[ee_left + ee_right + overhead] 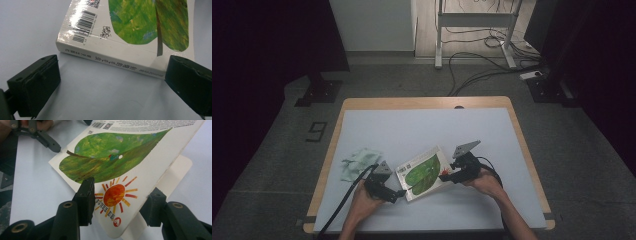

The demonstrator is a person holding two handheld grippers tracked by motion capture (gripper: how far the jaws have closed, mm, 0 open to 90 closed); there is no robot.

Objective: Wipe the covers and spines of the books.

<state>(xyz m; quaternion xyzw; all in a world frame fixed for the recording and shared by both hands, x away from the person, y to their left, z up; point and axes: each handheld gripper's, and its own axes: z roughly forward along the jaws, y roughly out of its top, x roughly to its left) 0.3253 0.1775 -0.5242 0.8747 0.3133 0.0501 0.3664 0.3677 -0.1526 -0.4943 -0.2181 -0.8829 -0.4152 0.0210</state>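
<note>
A picture book (424, 172) with a green leaf and an orange sun on its cover lies on the white mat, near the front. My right gripper (447, 175) is at its right edge. In the right gripper view my right gripper (120, 205) is open, with the raised cover (112, 162) passing between the jaws: one jaw lies over it, the other sits under its edge. A cream page (180, 167) shows beneath. My left gripper (401, 194) is at the book's near-left corner. It stands open (112, 80) just short of the white spine (112, 62), not touching it.
A crumpled pale green cloth (357, 162) lies on the mat left of the book. The white mat (412, 125) covers a wooden table (422, 102). Cables and a metal stand's legs (472, 30) are on the floor beyond.
</note>
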